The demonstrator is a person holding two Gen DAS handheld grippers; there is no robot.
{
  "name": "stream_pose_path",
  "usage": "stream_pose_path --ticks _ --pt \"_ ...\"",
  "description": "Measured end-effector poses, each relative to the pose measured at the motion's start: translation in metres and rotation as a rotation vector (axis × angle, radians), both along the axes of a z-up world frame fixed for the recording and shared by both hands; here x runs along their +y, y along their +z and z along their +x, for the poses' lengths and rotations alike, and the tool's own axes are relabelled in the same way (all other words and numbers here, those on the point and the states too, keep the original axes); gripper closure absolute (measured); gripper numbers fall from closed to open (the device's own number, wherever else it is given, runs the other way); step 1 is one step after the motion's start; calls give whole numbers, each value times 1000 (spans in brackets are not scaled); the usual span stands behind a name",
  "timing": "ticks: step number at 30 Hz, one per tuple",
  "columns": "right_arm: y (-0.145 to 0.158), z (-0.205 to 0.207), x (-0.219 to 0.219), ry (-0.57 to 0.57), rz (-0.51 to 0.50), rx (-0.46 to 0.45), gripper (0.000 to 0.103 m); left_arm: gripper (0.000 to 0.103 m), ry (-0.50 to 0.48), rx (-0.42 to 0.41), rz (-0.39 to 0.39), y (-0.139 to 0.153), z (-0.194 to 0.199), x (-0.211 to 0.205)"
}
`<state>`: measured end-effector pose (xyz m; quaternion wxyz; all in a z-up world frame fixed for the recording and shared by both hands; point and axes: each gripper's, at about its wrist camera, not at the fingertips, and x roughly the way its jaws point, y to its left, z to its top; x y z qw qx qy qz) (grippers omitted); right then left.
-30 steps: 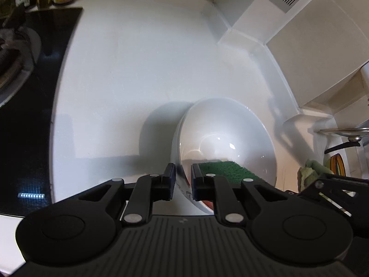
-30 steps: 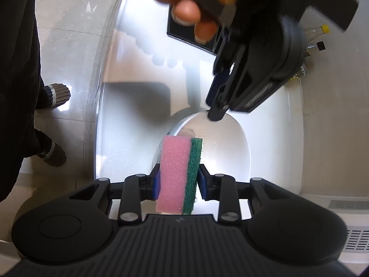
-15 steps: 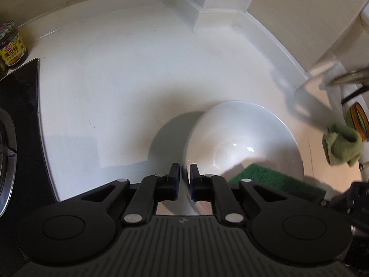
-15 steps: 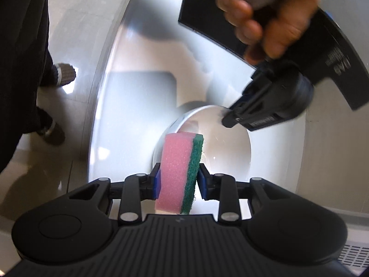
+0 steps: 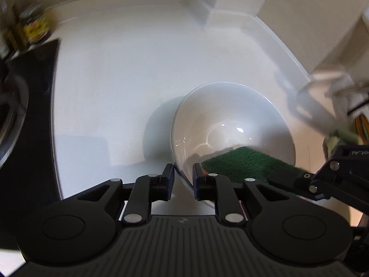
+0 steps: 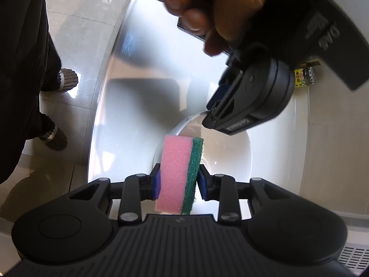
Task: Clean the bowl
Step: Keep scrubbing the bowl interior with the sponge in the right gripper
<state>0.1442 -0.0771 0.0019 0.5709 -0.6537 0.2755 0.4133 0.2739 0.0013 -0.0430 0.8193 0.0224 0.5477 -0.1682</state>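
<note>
Bowl (image 5: pixel 233 124): white, sitting on the white counter (image 5: pixel 120 87), tipped a bit.
Left gripper (image 5: pixel 182 180): jaws straddle the near rim, easing apart, one finger inside, one outside, pads look just clear of it.
Right gripper (image 6: pixel 177 181): pinching a pink-and-green sponge (image 6: pixel 178 175), green side poking into the bowl.
Stove (image 5: pixel 25 120): off left, blurry.
</note>
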Motion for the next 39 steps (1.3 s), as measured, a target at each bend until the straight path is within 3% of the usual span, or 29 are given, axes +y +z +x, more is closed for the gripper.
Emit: stream_pose_path --ticks 5,8,13,19,24,28,32,39 --pt "-3 -1 -1 -11 -31 -7 75 93 -75 -2 54 0 33 -8" --pt "-2 5 -1 -43 -27 9 76 92 -43 -6 53 3 35 -9" --pt "-1 10 0 -78 -11 30 76 88 53 -21 -9 11 1 6" --pt "-5 9 -1 -68 -23 28 75 82 105 -1 -29 -3 -9 -1" --pt "-7 5 -2 -53 -29 12 75 83 -7 -8 -10 -6 6 -5" --pt "-10 1 -4 -29 -48 -2 75 91 -62 7 30 -5 33 -11" --pt "-10 3 -4 -44 -41 3 75 91 37 34 -13 -4 43 -3" --pt "-14 8 -6 -61 -31 3 75 84 148 25 -92 -3 -2 14"
